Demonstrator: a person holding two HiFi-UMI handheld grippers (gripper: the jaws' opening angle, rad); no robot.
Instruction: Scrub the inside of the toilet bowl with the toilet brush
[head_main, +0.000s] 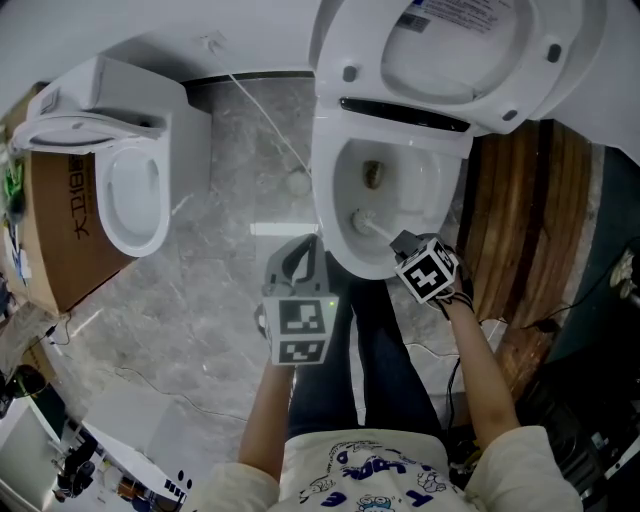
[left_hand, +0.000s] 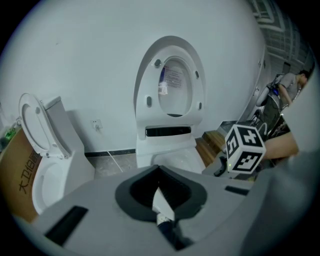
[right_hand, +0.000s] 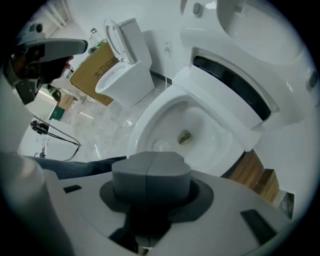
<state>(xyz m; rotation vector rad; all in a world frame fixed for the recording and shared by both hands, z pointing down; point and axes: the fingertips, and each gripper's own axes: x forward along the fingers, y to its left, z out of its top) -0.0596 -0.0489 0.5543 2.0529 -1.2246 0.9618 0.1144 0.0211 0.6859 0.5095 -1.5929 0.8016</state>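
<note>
The white toilet bowl (head_main: 326, 190) stands ahead with its seat and lid (head_main: 470, 50) raised; a brown stain (head_main: 373, 175) marks the bottom. The toilet brush's white head (head_main: 361, 219) rests on the bowl's near inner wall, and its handle runs back into my right gripper (head_main: 402, 243), which is shut on it. From the right gripper view, the right gripper (right_hand: 150, 172) looks down into the bowl (right_hand: 215, 150), with the stain (right_hand: 185, 136) ahead. My left gripper (head_main: 298, 262) hangs open and holding nothing above the floor, left of the bowl; it (left_hand: 160, 192) faces the raised lid (left_hand: 170, 85).
A second toilet (head_main: 130, 190) with its lid up stands at the left beside a cardboard box (head_main: 60, 240). Wooden boards (head_main: 520, 220) lie right of the bowl. A white cable (head_main: 265, 110) crosses the marble floor. My legs (head_main: 380, 340) stand close to the bowl's front.
</note>
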